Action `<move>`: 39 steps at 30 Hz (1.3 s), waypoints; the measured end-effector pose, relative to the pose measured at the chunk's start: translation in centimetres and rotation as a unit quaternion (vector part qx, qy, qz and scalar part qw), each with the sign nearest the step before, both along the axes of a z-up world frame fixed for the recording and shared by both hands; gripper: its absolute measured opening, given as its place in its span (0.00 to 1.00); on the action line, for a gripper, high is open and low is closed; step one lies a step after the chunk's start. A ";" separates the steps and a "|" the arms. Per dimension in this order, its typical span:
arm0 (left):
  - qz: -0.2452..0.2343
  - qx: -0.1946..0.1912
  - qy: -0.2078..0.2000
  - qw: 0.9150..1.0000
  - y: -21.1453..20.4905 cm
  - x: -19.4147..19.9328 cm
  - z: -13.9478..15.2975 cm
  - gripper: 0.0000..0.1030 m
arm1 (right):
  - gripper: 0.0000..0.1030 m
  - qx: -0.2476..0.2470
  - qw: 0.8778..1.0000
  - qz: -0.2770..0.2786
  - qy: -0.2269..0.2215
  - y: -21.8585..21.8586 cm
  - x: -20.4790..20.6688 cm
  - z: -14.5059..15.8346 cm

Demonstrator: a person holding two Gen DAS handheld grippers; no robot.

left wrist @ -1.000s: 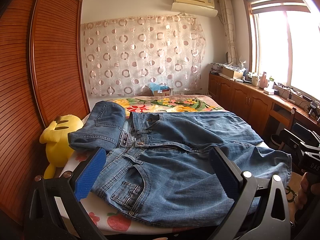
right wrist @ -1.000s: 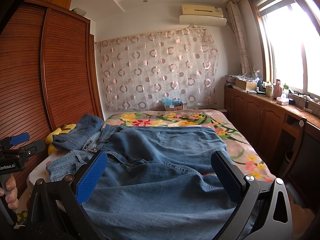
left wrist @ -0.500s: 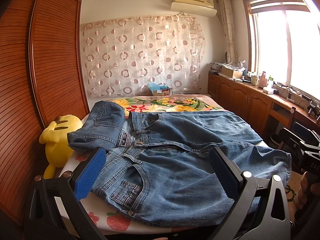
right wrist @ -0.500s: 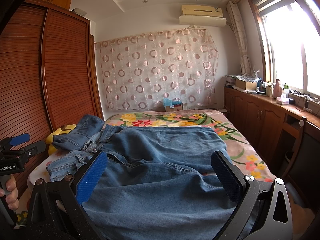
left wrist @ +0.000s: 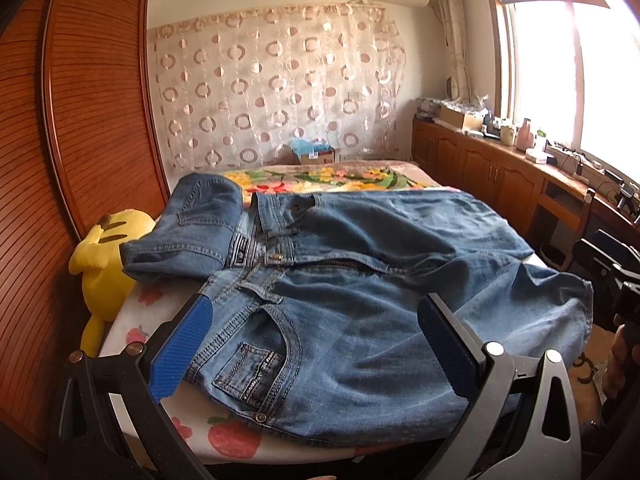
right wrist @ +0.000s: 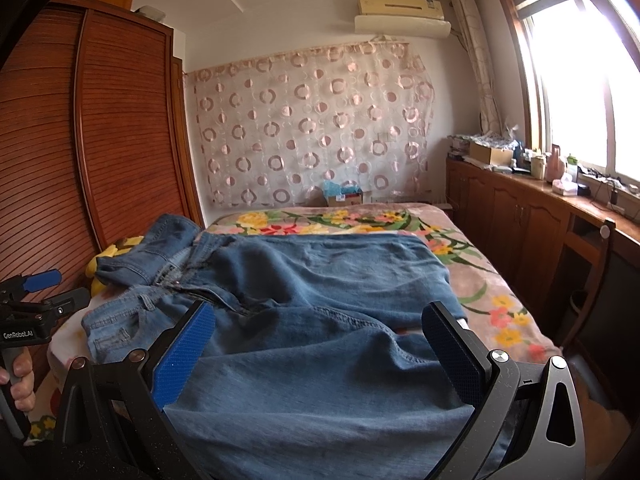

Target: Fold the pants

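The jeans (left wrist: 360, 280) lie spread across the bed (left wrist: 168, 316), waistband to the left with one flap turned over. The denim looks heavy, limp and grippy, best pinched at waistband and hems. Both the left gripper (left wrist: 316, 344) and the right gripper (right wrist: 320, 352) hover with fingers spread, holding nothing.

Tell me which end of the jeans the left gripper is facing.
The waist end: the left gripper faces the front pocket and waistband button. The right gripper faces plain leg fabric.
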State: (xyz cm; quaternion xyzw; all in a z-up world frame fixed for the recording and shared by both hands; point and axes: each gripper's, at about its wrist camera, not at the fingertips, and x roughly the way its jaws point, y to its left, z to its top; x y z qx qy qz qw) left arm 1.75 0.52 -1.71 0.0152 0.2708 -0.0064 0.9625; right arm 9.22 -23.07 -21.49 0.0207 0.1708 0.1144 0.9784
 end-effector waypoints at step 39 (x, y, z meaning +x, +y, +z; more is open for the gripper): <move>0.079 -0.012 0.105 0.991 12.0 4.0 -8.1 0.93 | 0.91 -0.061 0.988 -0.070 0.122 -4.8 0.7 -0.3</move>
